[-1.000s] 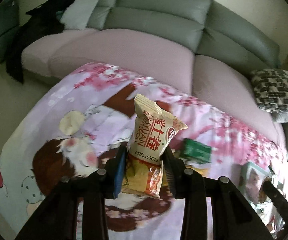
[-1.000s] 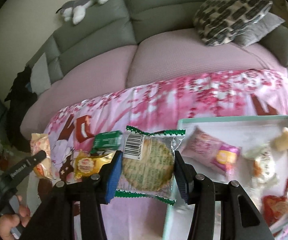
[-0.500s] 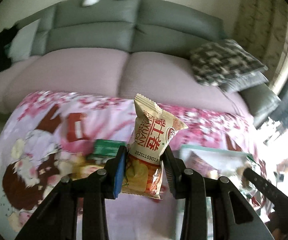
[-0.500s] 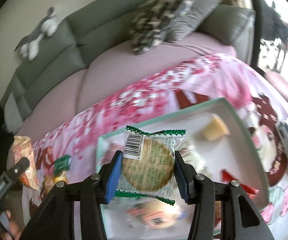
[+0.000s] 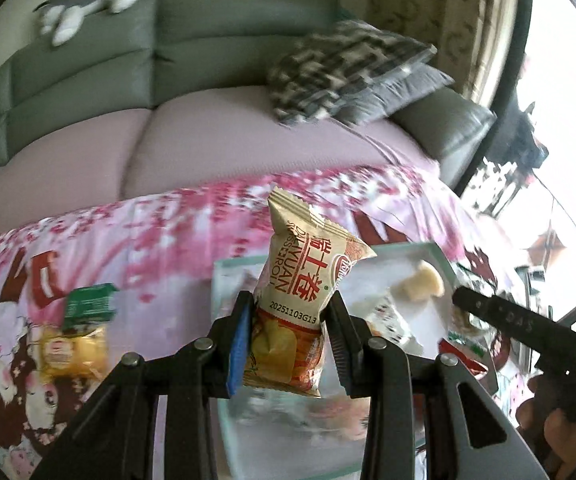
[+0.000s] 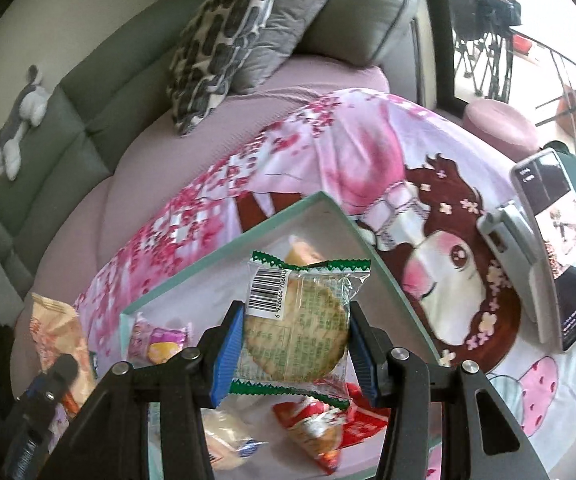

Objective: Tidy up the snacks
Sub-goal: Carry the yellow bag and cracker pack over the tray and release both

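Observation:
My left gripper point(image 5: 289, 322) is shut on a beige and orange egg-roll packet point(image 5: 303, 284), held upright above the near-left part of a shallow mint-rimmed tray point(image 5: 240, 264). My right gripper point(image 6: 295, 342) is shut on a clear-wrapped round cracker point(image 6: 297, 330) with green zigzag ends, above the same tray point(image 6: 232, 244). Several wrapped snacks lie in the tray: a pink packet point(image 6: 158, 338), a red packet point(image 6: 315, 424), a pale one point(image 6: 224, 436). A green packet point(image 5: 88, 304) and a yellow packet point(image 5: 70, 350) lie on the pink printed cloth point(image 5: 168, 248) left of the tray.
A grey sofa with lilac seat cushions point(image 5: 208, 136) and patterned pillows point(image 5: 347, 68) runs behind the cloth. A phone on a stand point(image 6: 551, 248) sits right of the tray. The other gripper and a hand point(image 5: 547, 432) show at the left wrist view's right edge.
Both grippers have swung to the right with their packets, from over the cloth with loose snacks to over the tray. The grips have not changed.

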Action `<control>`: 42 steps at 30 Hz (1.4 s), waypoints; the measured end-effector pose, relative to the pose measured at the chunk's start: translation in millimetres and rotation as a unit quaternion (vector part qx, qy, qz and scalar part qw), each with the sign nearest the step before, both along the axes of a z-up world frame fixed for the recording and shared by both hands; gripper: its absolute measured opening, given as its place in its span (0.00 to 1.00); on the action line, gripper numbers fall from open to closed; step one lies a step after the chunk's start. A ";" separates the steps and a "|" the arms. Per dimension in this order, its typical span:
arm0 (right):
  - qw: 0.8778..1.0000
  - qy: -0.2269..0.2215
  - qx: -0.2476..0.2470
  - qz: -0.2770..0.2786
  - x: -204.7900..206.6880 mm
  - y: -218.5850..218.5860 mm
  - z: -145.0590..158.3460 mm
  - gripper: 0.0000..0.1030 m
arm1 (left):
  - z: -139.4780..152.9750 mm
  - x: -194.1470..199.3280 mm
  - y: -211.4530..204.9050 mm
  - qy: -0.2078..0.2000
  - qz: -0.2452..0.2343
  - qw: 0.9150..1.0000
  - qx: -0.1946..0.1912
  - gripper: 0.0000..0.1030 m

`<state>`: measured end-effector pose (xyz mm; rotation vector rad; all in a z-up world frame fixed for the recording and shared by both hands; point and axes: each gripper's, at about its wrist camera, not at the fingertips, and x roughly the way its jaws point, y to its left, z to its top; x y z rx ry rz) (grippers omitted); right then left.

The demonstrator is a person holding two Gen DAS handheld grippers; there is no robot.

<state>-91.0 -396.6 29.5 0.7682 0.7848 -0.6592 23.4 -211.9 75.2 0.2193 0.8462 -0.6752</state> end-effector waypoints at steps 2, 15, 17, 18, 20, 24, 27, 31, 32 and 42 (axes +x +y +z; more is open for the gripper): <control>1.000 0.002 0.004 -0.005 -3.2 -4.5 -3.8 0.51 | -7.0 -6.0 -12.8 -0.001 -0.010 1.000 0.008 0.37; 1.000 0.016 0.022 0.014 12.1 -10.1 -29.4 0.51 | -50.5 -4.9 -40.5 0.027 -0.010 0.999 0.039 0.37; 0.999 0.017 0.023 0.017 13.4 -9.5 -31.5 0.51 | -53.9 -3.6 -41.5 0.026 -0.007 0.999 0.043 0.37; 0.999 0.018 0.024 0.019 13.9 -9.1 -32.3 0.51 | -56.1 -2.9 -42.5 0.026 -0.007 0.999 0.044 0.37; 0.999 0.021 0.024 0.022 15.8 -8.8 -33.9 0.51 | -58.7 -2.1 -43.3 0.027 -0.005 0.998 0.048 0.37; 0.999 0.023 0.026 0.026 19.0 -9.1 -36.0 0.51 | -62.6 -0.6 -45.6 0.029 -0.005 0.998 0.054 0.37; 0.999 0.024 0.027 0.029 20.5 -8.6 -37.0 0.52 | -64.3 -0.3 -46.5 0.030 -0.005 0.998 0.059 0.37; 0.999 0.025 0.029 0.035 22.5 -7.0 -36.6 0.52 | -63.8 1.6 -45.7 0.035 -0.003 0.998 0.059 0.38; 0.999 0.025 0.028 0.035 22.7 -6.7 -36.1 0.52 | -63.2 1.8 -45.2 0.035 -0.002 0.998 0.059 0.43; 0.999 0.030 0.021 0.038 24.4 -6.1 -33.6 0.53 | -48.7 5.8 -32.6 0.039 0.017 0.998 0.043 0.52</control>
